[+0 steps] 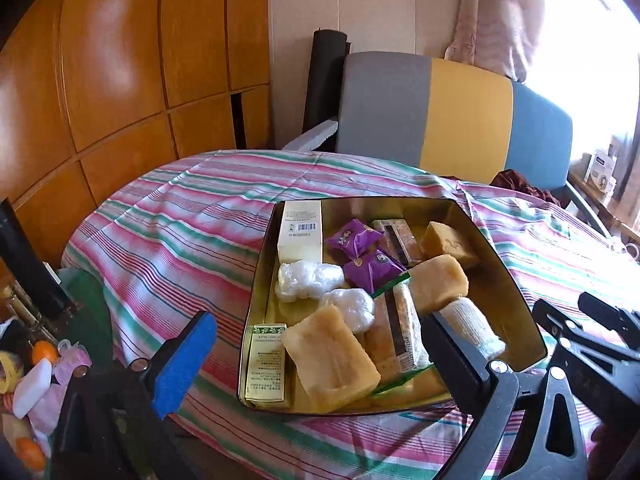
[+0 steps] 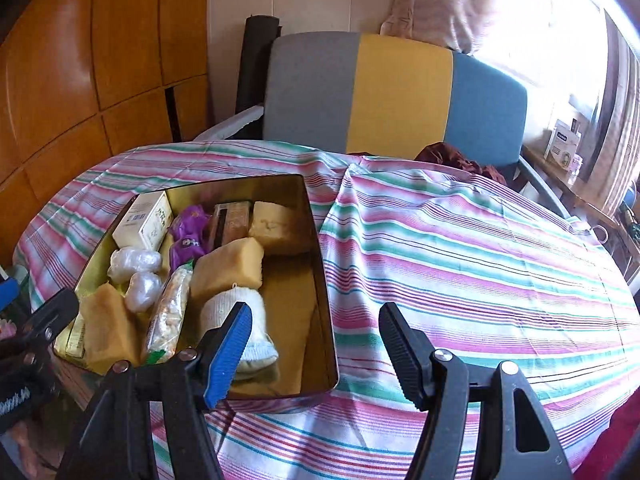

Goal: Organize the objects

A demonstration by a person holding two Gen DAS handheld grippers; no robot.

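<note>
Striped cloth bears tin; left hand-held gripper straddles it.

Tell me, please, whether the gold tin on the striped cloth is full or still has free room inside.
Partly full. The gold tin is packed along its left side, but past the white rolled cloth bare gold floor shows along the right wall.

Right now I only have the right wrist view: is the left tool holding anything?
Observer: No. The left tool is wide open, aimed at the tin, nothing gripped.
Operator: Anything outside the tin on that side?
Observer: Yes, a heap left of the table, with a white bar and an orange round thing.
Operator: And the tin's near left corner?
Observer: A green-and-white printed box lies flat there, beside a tan block.
</note>
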